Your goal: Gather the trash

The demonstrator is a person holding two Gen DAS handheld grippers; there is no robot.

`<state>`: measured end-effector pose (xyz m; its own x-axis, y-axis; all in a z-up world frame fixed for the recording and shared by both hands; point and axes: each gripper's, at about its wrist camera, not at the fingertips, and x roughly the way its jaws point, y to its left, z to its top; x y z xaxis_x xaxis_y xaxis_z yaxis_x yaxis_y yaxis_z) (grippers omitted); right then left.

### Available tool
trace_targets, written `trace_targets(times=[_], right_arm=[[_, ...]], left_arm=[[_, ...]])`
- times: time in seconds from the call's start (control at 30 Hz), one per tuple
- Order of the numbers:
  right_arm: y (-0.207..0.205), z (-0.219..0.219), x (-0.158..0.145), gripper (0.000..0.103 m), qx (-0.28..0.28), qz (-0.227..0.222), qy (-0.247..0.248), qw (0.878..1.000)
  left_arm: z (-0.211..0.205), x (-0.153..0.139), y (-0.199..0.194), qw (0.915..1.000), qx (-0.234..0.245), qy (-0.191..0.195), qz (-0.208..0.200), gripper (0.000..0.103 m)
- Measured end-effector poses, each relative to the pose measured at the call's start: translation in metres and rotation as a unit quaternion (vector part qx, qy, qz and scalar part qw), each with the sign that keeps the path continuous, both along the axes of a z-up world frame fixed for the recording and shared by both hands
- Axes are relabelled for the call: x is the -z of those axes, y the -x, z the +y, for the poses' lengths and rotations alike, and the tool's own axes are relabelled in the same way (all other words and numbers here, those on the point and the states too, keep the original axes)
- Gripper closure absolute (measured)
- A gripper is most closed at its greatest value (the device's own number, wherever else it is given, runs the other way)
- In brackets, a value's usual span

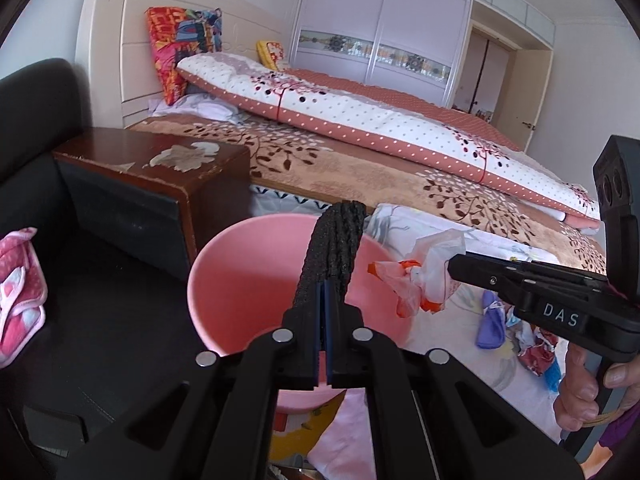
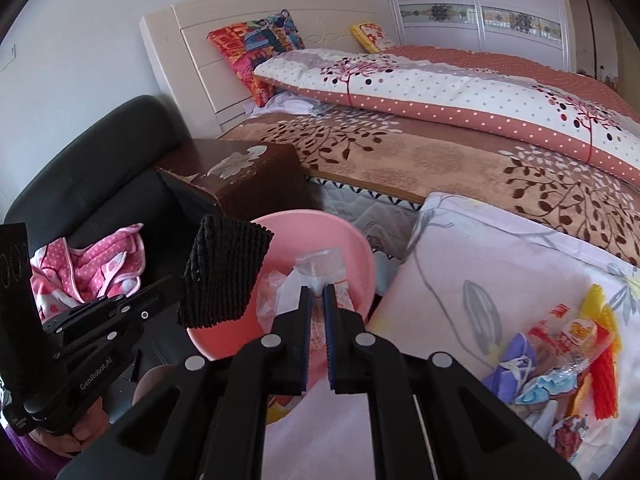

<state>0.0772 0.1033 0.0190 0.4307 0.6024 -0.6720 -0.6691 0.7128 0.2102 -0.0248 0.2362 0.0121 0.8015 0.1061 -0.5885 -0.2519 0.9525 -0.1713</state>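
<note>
Right gripper (image 1: 454, 266) marked "DAS" pinches plastic wrapper (image 1: 424, 280) (over pink basin (image 1: 240, 280)).

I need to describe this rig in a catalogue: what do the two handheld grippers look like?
Both are matte black plastic pistol-grip tools. The left gripper has ribbed black fingertip pads and white "GenRobot.AI" lettering. The right gripper reads "DAS". Up close, silver round pivot pins and blue inner jaw strips show. A purple sleeve shows at the wrist.
</note>
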Motion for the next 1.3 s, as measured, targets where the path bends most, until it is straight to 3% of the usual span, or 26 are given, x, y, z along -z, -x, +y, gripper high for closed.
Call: trace_targets(times=[0.23, 0.27, 0.33, 0.4, 0.8, 1.1, 1.3], right_arm=[[-0.003, 0.03, 0.036, 0.093, -0.013, 0.026, 0.033, 0.999], [-0.004, 0.031, 0.038, 0.086, -0.014, 0.028, 0.032, 0.999], [-0.004, 0.03, 0.04, 0.071, -0.013, 0.027, 0.027, 0.999], [-0.004, 0.028, 0.039, 0.061, -0.01, 0.021, 0.026, 0.999], [0.023, -0.008, 0.025, 0.047, 0.01, -0.025, 0.022, 0.999], [0.042, -0.07, 0.02, 0.046, 0.079, -0.044, 0.028, 0.995], [0.047, -0.124, 0.024, 0.046, 0.141, -0.03, 0.026, 0.989]], left_arm=[[0.017, 0.024, 0.0, 0.999, -0.026, 0.005, 0.037, 0.101], [0.019, 0.026, -0.001, 0.9987, -0.028, 0.007, 0.041, 0.098], [0.023, 0.027, -0.001, 0.9986, -0.032, 0.012, 0.039, 0.069], [0.025, 0.026, 0.001, 0.9987, -0.035, 0.018, 0.031, 0.061], [0.01, 0.014, 0.001, 0.9992, -0.02, 0.031, 0.013, 0.057], [-0.034, 0.007, -0.004, 0.9993, 0.023, 0.03, 0.006, 0.057], [-0.065, 0.007, -0.008, 0.9983, 0.054, 0.02, 0.006, 0.056]])
